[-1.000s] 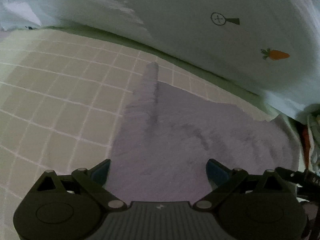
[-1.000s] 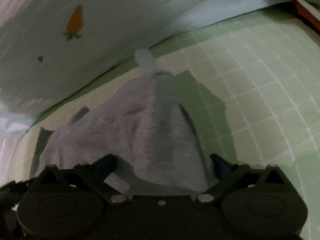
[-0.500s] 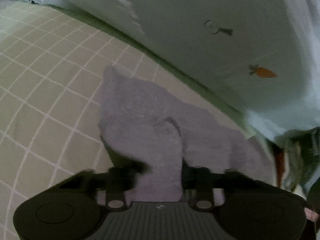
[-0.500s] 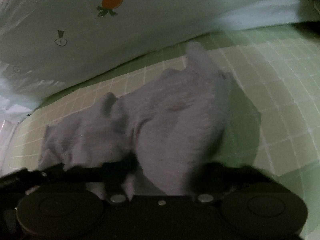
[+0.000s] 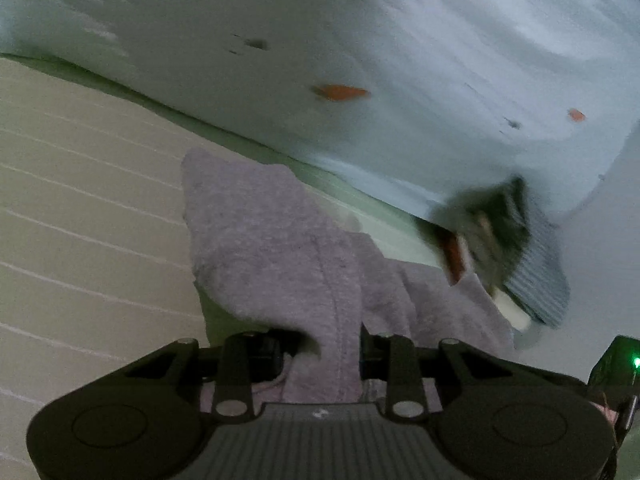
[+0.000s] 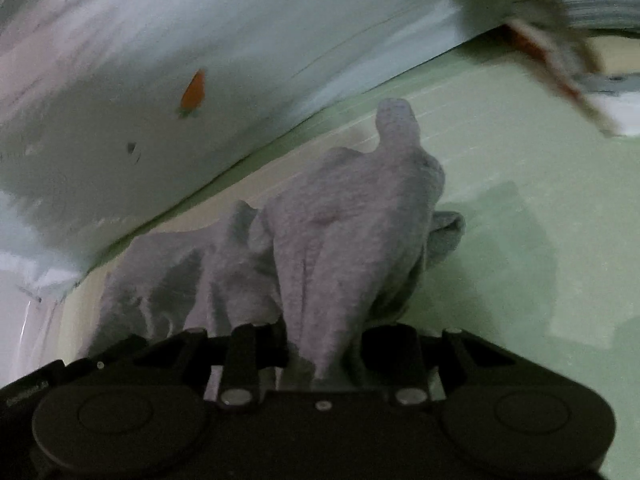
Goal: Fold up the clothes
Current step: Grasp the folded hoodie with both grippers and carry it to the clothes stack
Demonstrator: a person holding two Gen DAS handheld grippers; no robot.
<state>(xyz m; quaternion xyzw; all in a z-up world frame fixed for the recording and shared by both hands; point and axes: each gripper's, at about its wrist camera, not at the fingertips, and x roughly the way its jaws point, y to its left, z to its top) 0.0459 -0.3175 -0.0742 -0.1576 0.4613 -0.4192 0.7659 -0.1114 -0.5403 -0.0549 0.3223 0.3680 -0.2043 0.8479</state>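
gripping a bunched edge of the grey fleece garment (image 5: 280, 248), the left gripper (image 5: 320, 356) has its jaws clamped on the cloth. the right gripper (image 6: 320, 344) pinches another fold of it the same way. the garment's far end trails on the green checked sheet (image 5: 80, 220), near a pale carrot-print duvet (image 5: 360, 60) beyond. blurred clutter (image 5: 500, 232) lies far right.

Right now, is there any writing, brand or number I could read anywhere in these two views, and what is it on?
No readable words or numbers.
Pale blue carrot-print quilt: orange carrots and small dark motifs only, blurred.
Left gripper body: one tiny pale mark, too small to read.
Grey fleecy garment: no label visible.
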